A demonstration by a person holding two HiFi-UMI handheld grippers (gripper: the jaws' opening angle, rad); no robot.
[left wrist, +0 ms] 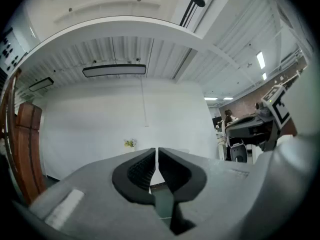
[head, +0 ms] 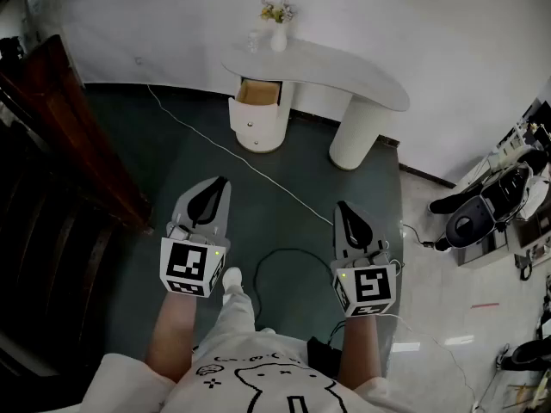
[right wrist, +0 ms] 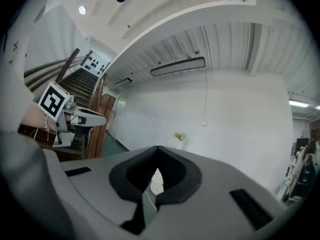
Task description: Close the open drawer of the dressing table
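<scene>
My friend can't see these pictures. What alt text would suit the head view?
A white dressing table with its top drawer open stands against a white wall, a vase of flowers on it. Nearer, the person wearing the camera holds a left gripper and a right gripper, both shut and empty, over a dark green floor.

Dressing table (head: 344, 67): off-white throughout.
Open drawer (head: 258, 92): pale tan inside, cream front.
Vase (head: 278, 38): white; flowers (head: 275, 11) yellowish.
Wall (head: 448, 24): white.
Floor (head: 164, 170): dark grey-green.
White cable (head: 258, 172) runs across the floor; black cable (head: 288, 249) loops on it.
Left gripper (head: 218, 183) and right gripper (head: 343, 206): grey bodies, black jaw pads.
Left marker cube (head: 191, 265) and right marker cube (head: 372, 286): white with black square patterns.
Shirt (head: 258, 377): white, black line drawing.
Woodwork (head: 77, 136) at left: dark red-brown.
</scene>
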